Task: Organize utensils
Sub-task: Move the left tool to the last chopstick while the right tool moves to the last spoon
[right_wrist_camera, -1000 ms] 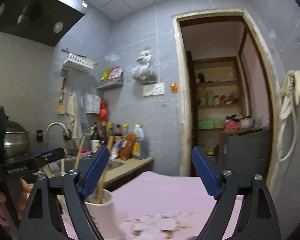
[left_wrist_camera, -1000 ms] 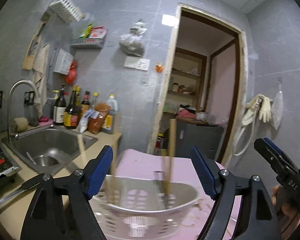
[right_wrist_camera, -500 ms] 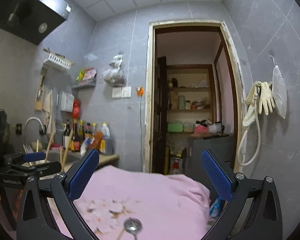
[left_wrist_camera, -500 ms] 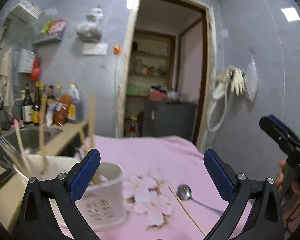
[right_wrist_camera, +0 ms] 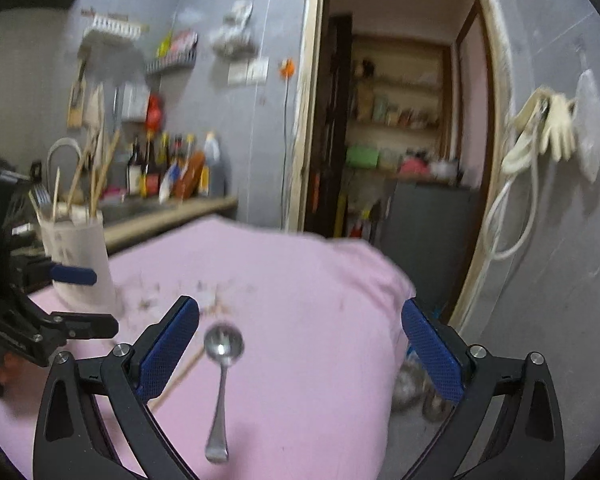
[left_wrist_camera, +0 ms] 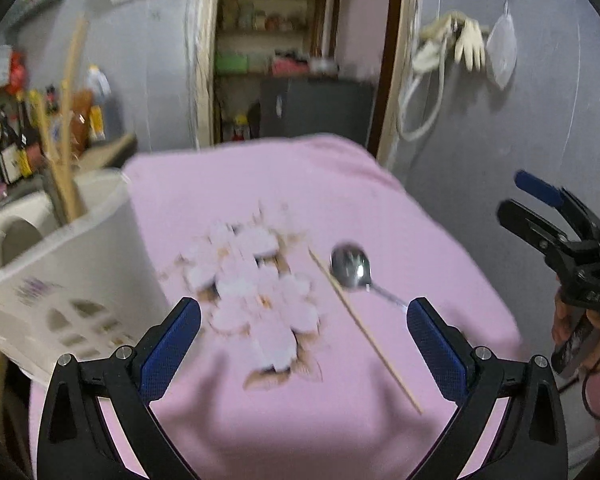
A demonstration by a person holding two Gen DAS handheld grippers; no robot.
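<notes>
- My left tool hangs above the desk with its blue-padded jaws spread wide, nothing between them.
- My right tool is just as wide open and empty, hovering over the shiny metal spoon.
- That spoon lies flat on the pink flower-printed cloth, bowl pointing away from me, handle towards me.
- Just beside it, on its left, rests a single thin wooden chopstick, at a slant.
- Further left on the desk stands the white plastic perforated utensil holder, with more wooden chopsticks upright in it.
- From the right view I catch fork tines in that holder too.
</notes>
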